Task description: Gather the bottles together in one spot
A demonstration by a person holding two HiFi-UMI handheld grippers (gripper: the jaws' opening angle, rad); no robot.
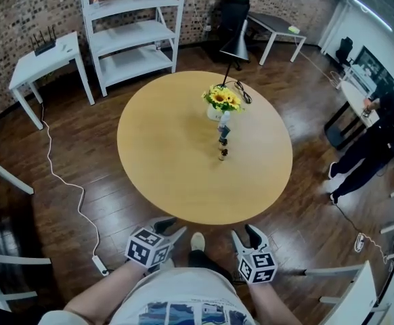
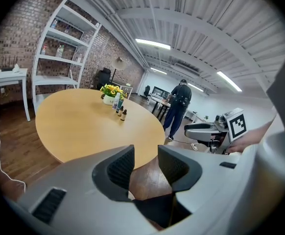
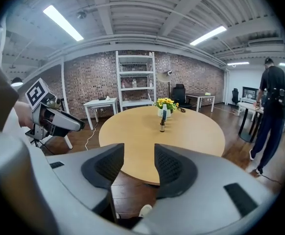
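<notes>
Three small bottles (image 1: 223, 139) stand in a short row on the round wooden table (image 1: 170, 161), just in front of a vase of yellow flowers (image 1: 221, 100). The nearest is a small amber one (image 1: 222, 154). The same row of bottles (image 3: 162, 123) shows far off in the right gripper view, and as bottles (image 2: 120, 109) in the left gripper view. My left gripper (image 1: 171, 227) and right gripper (image 1: 246, 232) hang below the table's near edge, close to my body. Both stand open with nothing between the jaws, well short of the bottles.
A white shelf unit (image 1: 133, 32) and a white side table (image 1: 45, 63) stand at the back left. A person in dark clothes (image 1: 376, 144) stands at the right by a desk. A white cable (image 1: 68, 181) runs over the wooden floor at the left.
</notes>
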